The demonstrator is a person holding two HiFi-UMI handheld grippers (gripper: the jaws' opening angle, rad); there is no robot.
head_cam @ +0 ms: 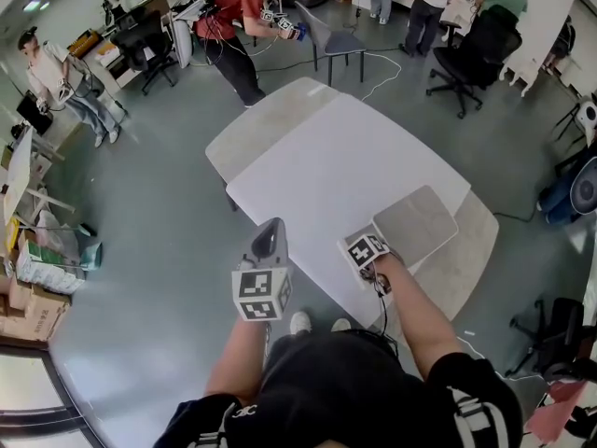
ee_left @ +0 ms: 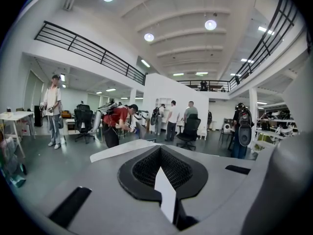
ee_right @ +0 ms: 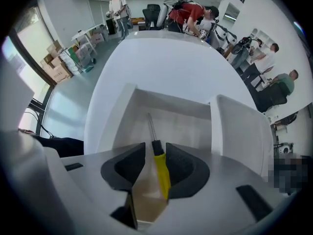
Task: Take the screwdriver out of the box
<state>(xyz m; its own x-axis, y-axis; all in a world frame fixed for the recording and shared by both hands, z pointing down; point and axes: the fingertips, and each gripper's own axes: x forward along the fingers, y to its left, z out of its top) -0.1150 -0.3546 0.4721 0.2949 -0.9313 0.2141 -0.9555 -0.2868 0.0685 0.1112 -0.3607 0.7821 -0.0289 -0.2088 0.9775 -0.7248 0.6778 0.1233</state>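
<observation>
In the right gripper view a screwdriver [ee_right: 161, 169] with a yellow handle, black collar and thin metal shaft lies on the floor of an open white box [ee_right: 172, 112]. My right gripper [ee_right: 155, 150] points steeply down into the box. Its jaws stand apart, one on each side of the handle, which lies close to the right pad. In the head view the right gripper [head_cam: 366, 250] is at the near edge of the white table [head_cam: 317, 166], hiding the screwdriver. My left gripper [head_cam: 269, 237] hovers off the table's left side, jaws together [ee_left: 161, 156] and empty.
A flat grey-beige panel [head_cam: 417, 222] lies just right of the right gripper. White flaps [ee_right: 240, 131] rise on both sides of the box. A beige tabletop [head_cam: 266, 119] shows under the white one. Several people, desks and office chairs [head_cam: 471, 59] stand farther off.
</observation>
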